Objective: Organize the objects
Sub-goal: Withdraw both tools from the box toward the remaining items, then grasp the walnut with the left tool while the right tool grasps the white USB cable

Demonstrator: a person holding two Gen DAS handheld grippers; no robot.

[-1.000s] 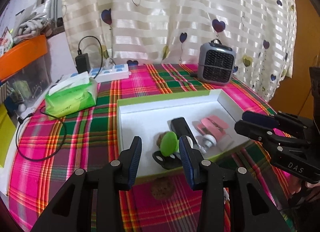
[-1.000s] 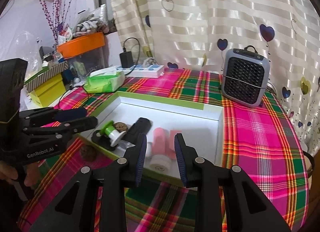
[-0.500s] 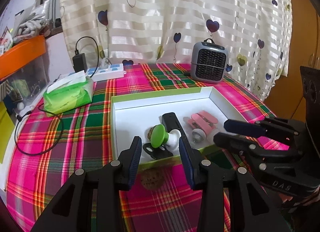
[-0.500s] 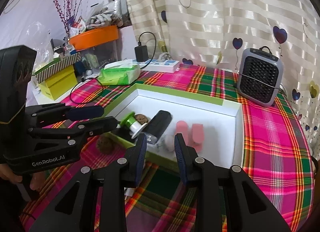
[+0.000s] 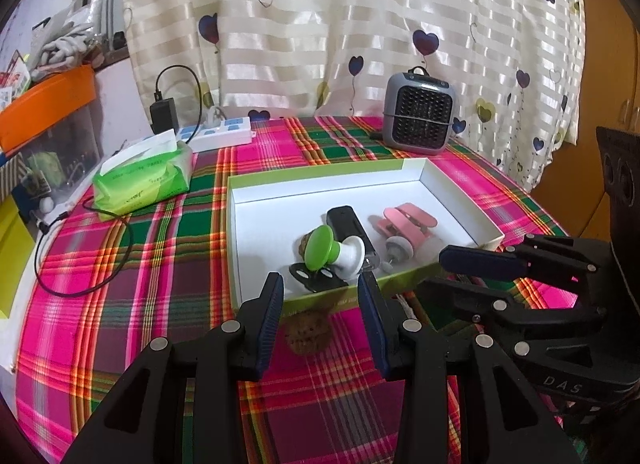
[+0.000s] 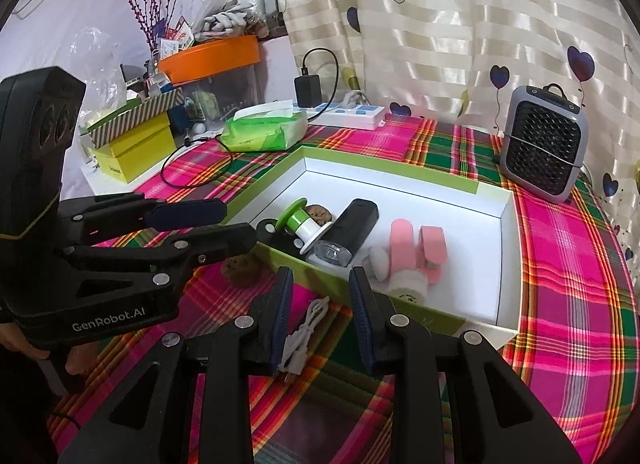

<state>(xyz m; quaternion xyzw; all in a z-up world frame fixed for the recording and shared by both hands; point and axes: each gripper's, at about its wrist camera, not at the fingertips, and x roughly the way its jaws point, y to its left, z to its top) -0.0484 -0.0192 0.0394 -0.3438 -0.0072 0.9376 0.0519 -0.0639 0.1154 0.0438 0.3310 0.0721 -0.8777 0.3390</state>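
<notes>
Two grippers hang over a plaid tablecloth (image 5: 120, 272), tilted downward, each with its jaws apart and nothing between them. Part of a hand shows under the left gripper's body in the right wrist view; the rest of the person is cut off. A brown walnut-like ball (image 5: 308, 330) lies on the cloth in front of the left gripper (image 5: 322, 318), just short of the box's near wall. A coiled white cable (image 6: 304, 334) lies between the fingers of the right gripper (image 6: 320, 314), partly hidden by the left one. Beyond, the white box (image 5: 452, 188) holds a green-and-white spool (image 5: 332, 250), a black device (image 5: 348, 226), a pink object (image 5: 404, 220) and a second brown ball (image 6: 319, 214), half hidden behind the spool.
</notes>
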